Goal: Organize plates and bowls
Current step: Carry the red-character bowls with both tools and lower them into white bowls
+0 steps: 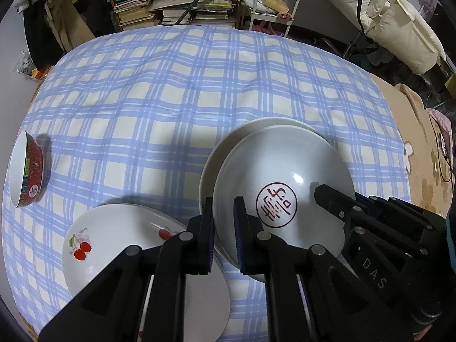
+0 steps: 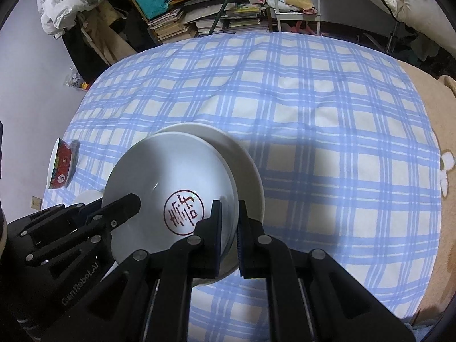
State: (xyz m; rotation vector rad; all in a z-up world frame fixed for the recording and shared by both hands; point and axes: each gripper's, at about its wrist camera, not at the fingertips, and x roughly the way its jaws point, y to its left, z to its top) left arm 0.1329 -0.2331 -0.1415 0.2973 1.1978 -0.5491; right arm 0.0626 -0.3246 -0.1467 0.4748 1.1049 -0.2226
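Covering the table, a blue checked cloth (image 1: 176, 85) is seen, soft and rumpled. A stamped plate (image 1: 282, 193) is pinched at opposite rims by the left gripper (image 1: 223, 213) and right gripper (image 2: 229, 219), both narrowed on it, just over a plain white plate (image 1: 228, 148). Cherry plate (image 1: 114, 236) beside; red bowl (image 1: 27, 171) tipped at far left. Uneven release could let it slide off-centre or chip.
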